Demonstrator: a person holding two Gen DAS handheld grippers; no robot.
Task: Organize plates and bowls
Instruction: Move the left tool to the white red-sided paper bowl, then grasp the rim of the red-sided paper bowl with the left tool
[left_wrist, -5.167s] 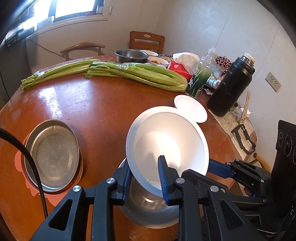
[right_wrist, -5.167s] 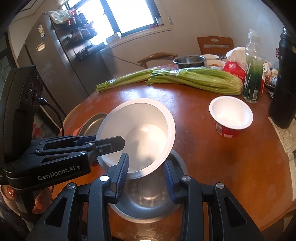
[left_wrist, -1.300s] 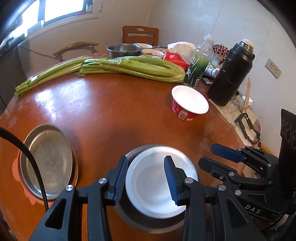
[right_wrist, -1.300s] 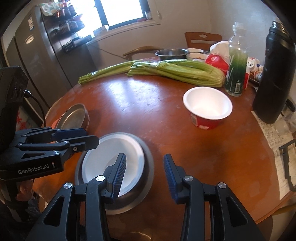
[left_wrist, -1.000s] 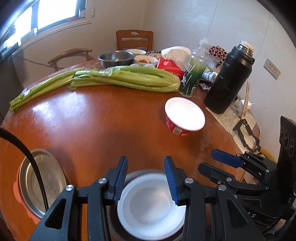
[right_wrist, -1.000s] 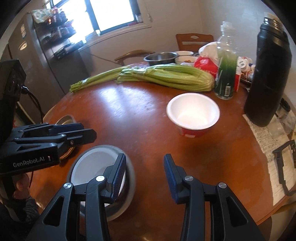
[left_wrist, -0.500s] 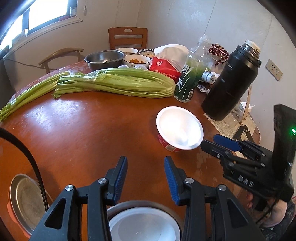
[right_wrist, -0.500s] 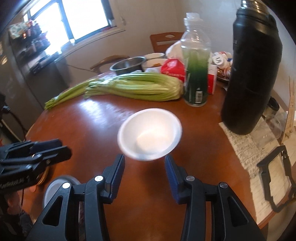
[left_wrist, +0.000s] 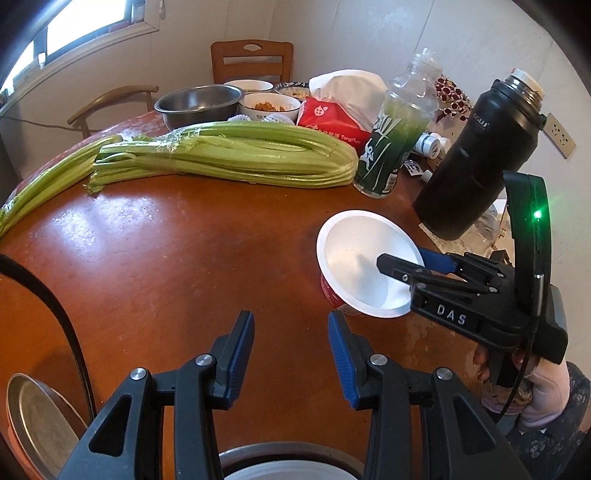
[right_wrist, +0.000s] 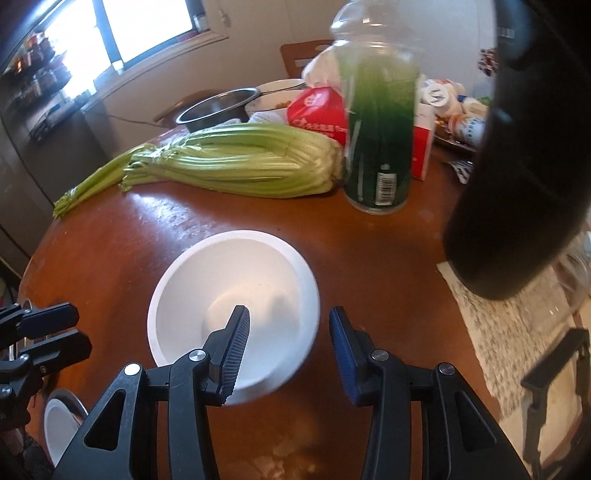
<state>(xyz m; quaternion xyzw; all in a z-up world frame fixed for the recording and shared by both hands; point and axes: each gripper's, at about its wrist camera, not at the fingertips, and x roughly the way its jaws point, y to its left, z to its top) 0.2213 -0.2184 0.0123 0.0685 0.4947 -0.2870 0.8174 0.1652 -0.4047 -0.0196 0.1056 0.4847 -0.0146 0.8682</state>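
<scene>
A white paper bowl (left_wrist: 354, 254) (right_wrist: 236, 280) with a red outside stands upright on the brown table (left_wrist: 166, 258), right of centre. My right gripper (left_wrist: 406, 258) (right_wrist: 286, 317) is open astride the bowl's near right rim: one finger hangs inside, the other outside, neither pad touching. My left gripper (left_wrist: 290, 328) (right_wrist: 79, 330) is open and empty over bare table, left of the bowl. Behind it, at the near edge, a white plate (left_wrist: 291, 470) (right_wrist: 59, 432) lies in a metal bowl (left_wrist: 258, 450). A metal plate (left_wrist: 37, 421) sits at the near left.
Celery bunches (left_wrist: 221, 155) lie across the far side. A green bottle (left_wrist: 395, 133) and a tall black flask (left_wrist: 476, 162) stand close behind the paper bowl. A steel bowl (left_wrist: 199, 103), food bowls and a red tissue pack (left_wrist: 328, 118) crowd the back.
The white plate, earlier held by both grippers, now lies in the metal bowl. Both grippers moved forward from it, and the right one dropped over the paper bowl's rim.
</scene>
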